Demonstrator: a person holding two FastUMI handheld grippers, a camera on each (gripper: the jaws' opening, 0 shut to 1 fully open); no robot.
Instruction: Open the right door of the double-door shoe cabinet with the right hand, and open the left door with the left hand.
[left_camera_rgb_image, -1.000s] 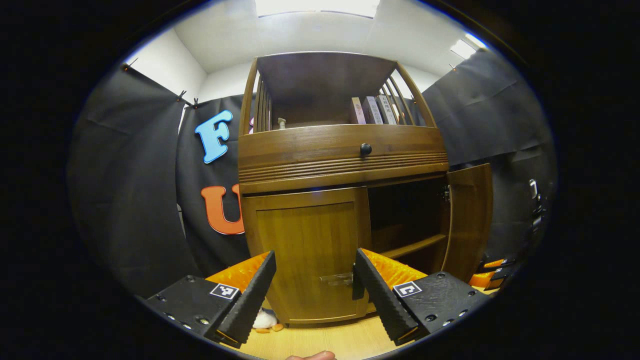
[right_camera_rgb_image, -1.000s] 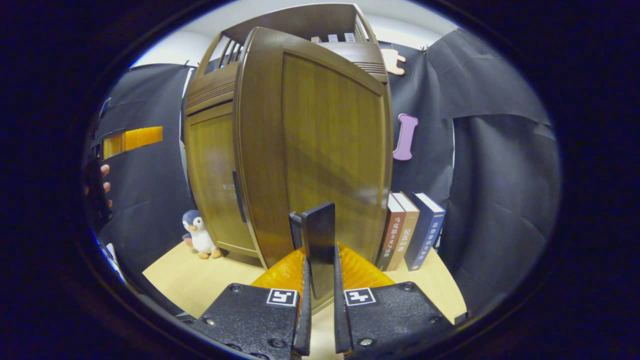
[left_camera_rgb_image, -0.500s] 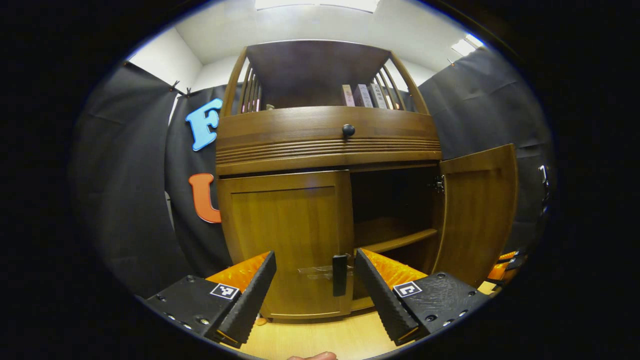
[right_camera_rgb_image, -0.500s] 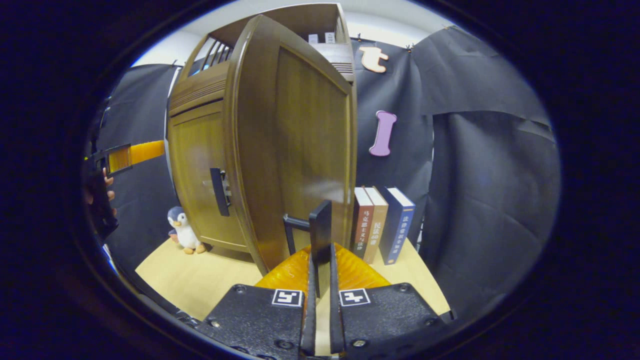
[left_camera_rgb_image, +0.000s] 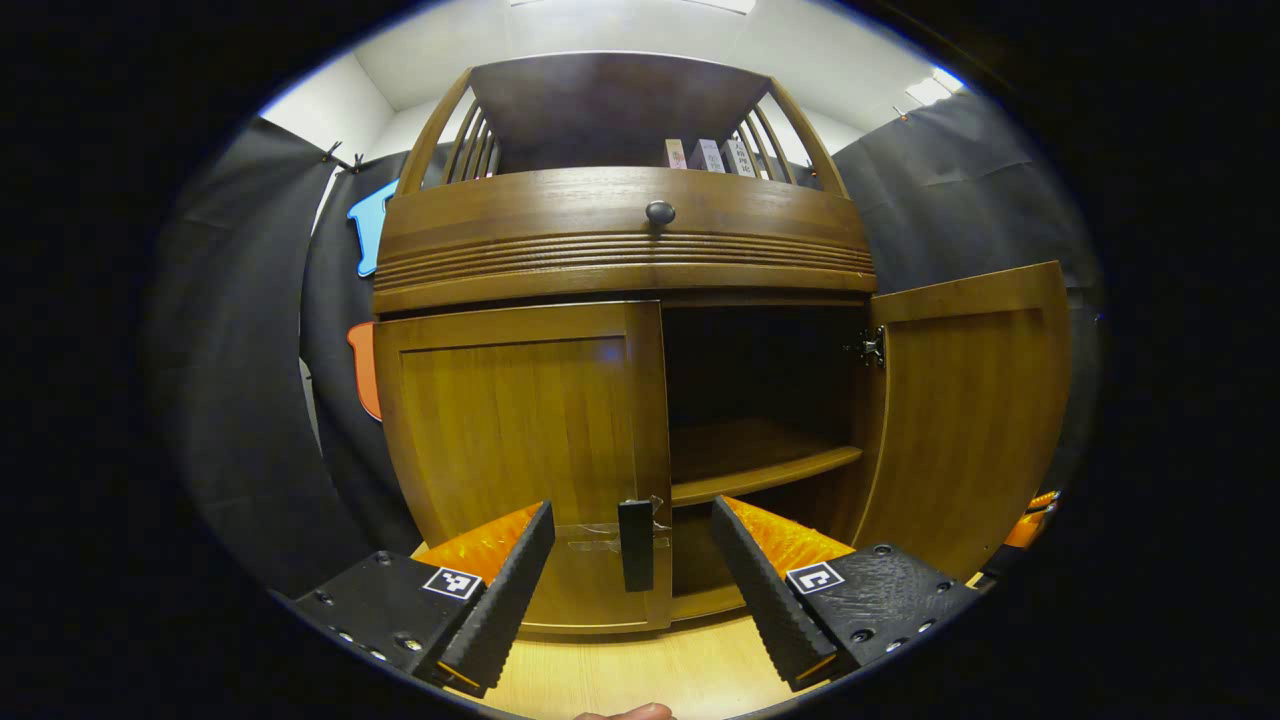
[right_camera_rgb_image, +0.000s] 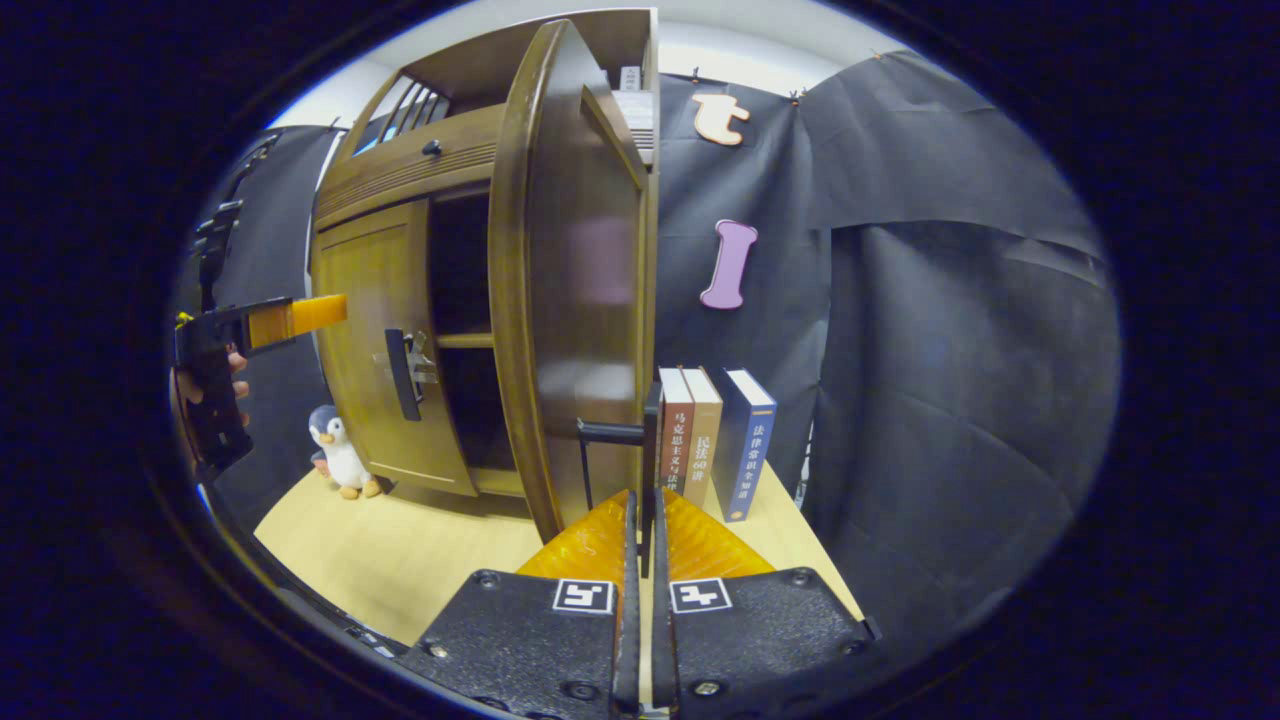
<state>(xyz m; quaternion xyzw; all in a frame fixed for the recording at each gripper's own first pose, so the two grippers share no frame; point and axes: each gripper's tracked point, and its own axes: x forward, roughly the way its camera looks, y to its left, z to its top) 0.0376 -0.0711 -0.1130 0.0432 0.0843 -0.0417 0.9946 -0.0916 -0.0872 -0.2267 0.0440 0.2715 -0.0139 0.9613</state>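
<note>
Black cloth backs our pale worktop (right_camera_rgb_image: 400, 560), where the shoe cabinet (left_camera_rgb_image: 620, 230) stands. Our right tongs (right_camera_rgb_image: 640, 525) pinch the right door's handle (right_camera_rgb_image: 648, 450), that door (left_camera_rgb_image: 965, 410) swung wide. Our left tongs (left_camera_rgb_image: 630, 560) gape, apart from the closed left door's handle (left_camera_rgb_image: 635, 545).

light: bright ceiling panels | focus: sharp | edges: strong fisheye bending | cabinet interior (left_camera_rgb_image: 760, 370): dark

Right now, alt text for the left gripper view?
The left tool is open and frames the dark handle of the closed left door of a wooden shoe cabinet, not yet gripping it. The right door stands swung open, showing a dark interior with a shelf; a drawer knob sits above.
</note>
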